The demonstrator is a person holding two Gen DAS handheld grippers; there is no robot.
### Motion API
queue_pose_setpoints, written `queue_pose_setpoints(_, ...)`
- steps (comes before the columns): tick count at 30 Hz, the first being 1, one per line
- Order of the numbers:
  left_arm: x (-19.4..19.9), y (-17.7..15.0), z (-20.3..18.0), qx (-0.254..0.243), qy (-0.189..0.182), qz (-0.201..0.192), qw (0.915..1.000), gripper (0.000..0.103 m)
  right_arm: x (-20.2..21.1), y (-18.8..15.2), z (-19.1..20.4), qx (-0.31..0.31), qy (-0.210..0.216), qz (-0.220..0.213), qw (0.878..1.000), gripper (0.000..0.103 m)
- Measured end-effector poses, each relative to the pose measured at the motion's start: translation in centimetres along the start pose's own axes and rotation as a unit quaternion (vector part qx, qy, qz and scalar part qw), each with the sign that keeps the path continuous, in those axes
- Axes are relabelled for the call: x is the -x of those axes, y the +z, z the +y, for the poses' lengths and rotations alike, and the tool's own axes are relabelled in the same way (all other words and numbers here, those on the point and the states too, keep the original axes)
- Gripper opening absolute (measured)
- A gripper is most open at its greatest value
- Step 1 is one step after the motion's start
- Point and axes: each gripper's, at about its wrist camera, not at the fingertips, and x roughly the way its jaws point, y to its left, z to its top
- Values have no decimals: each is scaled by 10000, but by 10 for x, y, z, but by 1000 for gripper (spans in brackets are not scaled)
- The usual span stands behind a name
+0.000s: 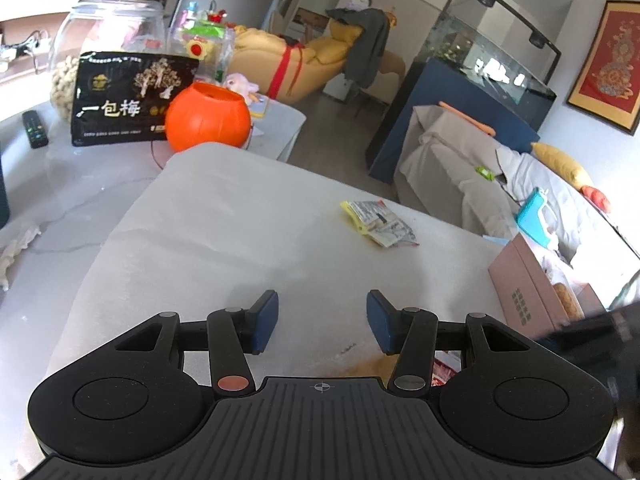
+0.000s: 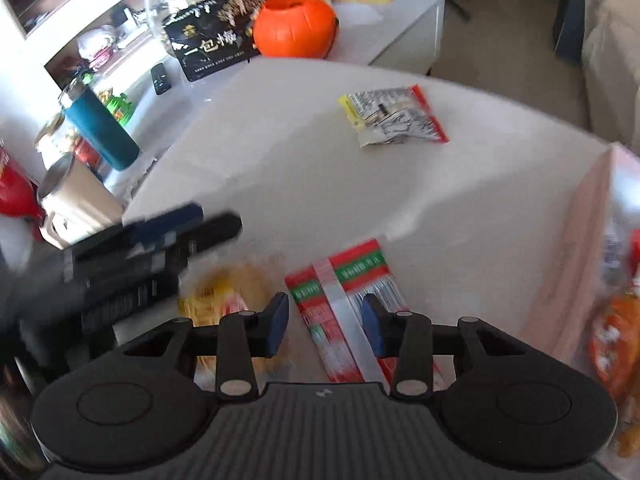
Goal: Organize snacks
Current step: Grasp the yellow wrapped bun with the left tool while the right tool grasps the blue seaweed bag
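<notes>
Both hand-held grippers are parted and empty: the left hand-held gripper [image 1: 322, 320] hovers over the table [image 1: 240, 240], the right hand-held gripper [image 2: 325, 322] above a red-green snack packet [image 2: 340, 304].

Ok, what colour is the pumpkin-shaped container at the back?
Orange; the pumpkin-shaped container shows best in the left wrist view.

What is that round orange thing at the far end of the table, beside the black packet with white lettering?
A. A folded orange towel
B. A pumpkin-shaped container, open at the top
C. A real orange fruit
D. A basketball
B: the orange pumpkin container has ribbed sides and an opening on top, next to the black packet.
</notes>
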Motion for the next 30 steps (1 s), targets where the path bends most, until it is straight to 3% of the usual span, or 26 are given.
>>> queue_pose_setpoints(2, 5, 1, -1, 17, 22, -107, 9999, 54, 7, -17, 2, 169, -208, -154, 9995, 55)
queue_pose_setpoints(4, 12, 1, -3, 66, 34, -102, 9999, 54, 18, -39, -1, 252, -190, -207, 9993, 55)
queue_pose_setpoints(7, 27, -8, -11, 135, -171, 166, 9996, 54, 30, -74, -14, 39, -155, -211, 9997, 56)
queue_pose_setpoints(10, 38, -21, -28, -88, -130, 546, 9984, 54, 34, -105, -24, 3, -441, -334, 9985, 56)
queue_pose_setpoints(13, 40, -27, -42, -251, -108, 799, 9964, 54, 46, -130, -39, -176, -637, -595, 9960, 65)
queue_pose_setpoints(16, 32, -25, -59, -497, 110, 973, 9940, 55, 52, -145, -51, -363, -587, -798, 9944, 67)
queue_pose_setpoints(20, 12, -21, -75, -794, 348, 1033, 9909, 65, 56, -162, -49, -417, -671, -1121, 9906, 70)
queue_pose_setpoints(26, -10, -18, -78, -720, 441, 1212, 9890, 75, 83, -188, -38, -163, -820, -1640, 9829, 70)
queue_pose_setpoints(30, -16, -20, -89, -1054, 574, 1219, 9853, 74, 95, -203, -41, -270, -622, -1586, 9850, 74)
